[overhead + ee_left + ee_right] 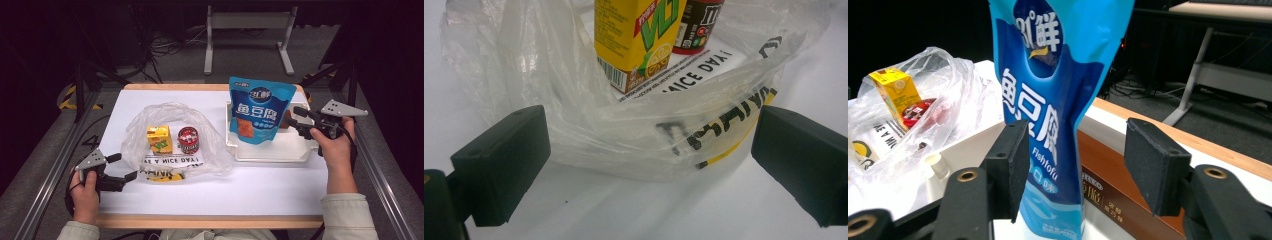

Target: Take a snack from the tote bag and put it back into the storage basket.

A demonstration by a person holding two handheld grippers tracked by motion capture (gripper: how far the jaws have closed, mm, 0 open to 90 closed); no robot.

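Note:
A blue snack pouch [259, 110] stands upright in a white tray [270, 152]. My right gripper [294, 115] is at the pouch's right edge, open. In the right gripper view the pouch [1053, 100] rises between and just beyond the jaws of that gripper [1075, 165], and neither pad presses on it. A clear plastic bag [175, 145] lies at centre left with a yellow drink carton [159, 139] and a red can [188, 139] inside. My left gripper [123, 166] is open at the bag's near left corner, its jaws either side of the bag's edge [624, 140].
A brown box [1108, 195] lies in the tray behind the pouch. The white table top [225, 185] has a wooden rim. Metal rails run along both sides, and a table frame and cables stand on the floor beyond.

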